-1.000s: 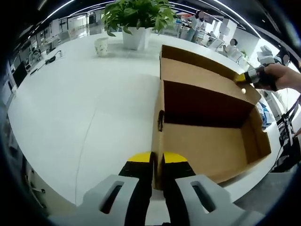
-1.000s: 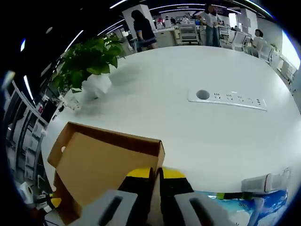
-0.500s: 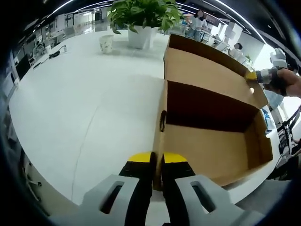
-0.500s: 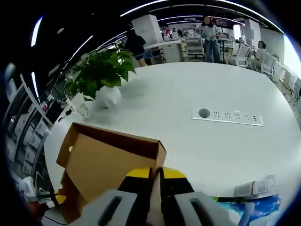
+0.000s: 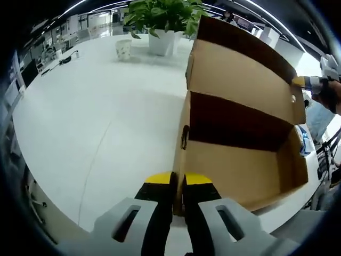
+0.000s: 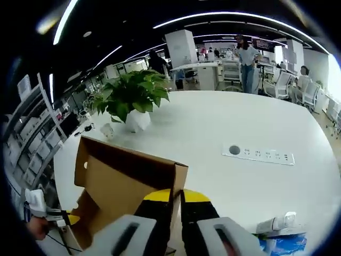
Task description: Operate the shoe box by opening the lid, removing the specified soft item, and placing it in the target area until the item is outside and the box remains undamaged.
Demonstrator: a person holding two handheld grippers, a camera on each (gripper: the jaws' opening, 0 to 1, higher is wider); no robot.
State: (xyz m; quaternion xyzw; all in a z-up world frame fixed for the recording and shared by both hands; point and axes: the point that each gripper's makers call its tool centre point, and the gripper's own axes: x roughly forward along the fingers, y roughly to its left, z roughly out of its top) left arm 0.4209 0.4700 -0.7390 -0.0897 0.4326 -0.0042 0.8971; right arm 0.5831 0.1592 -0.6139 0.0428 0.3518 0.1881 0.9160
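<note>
The left tongs [image 5: 178,184] are clenched on the near end wall of the shoe box [image 5: 240,160], pinning it to the white surface [image 5: 96,117]. The right tongs [image 6: 176,198] grip the raised lid [image 6: 122,178] at its free corner. Thin cardboard looks light and easily creased, so edge holds suit it. The box's visible interior looks bare; I cannot see the soft item.

the shoe box [image 5: 240,170] sits on the table [image 5: 96,117] near its close edge, lid [image 5: 242,80] raised on the far side. beyond it to the left stand a potted plant [image 5: 160,21] and, left of that, a cup [image 5: 123,49]. a power strip [image 6: 258,154] lies to the box's right.
</note>
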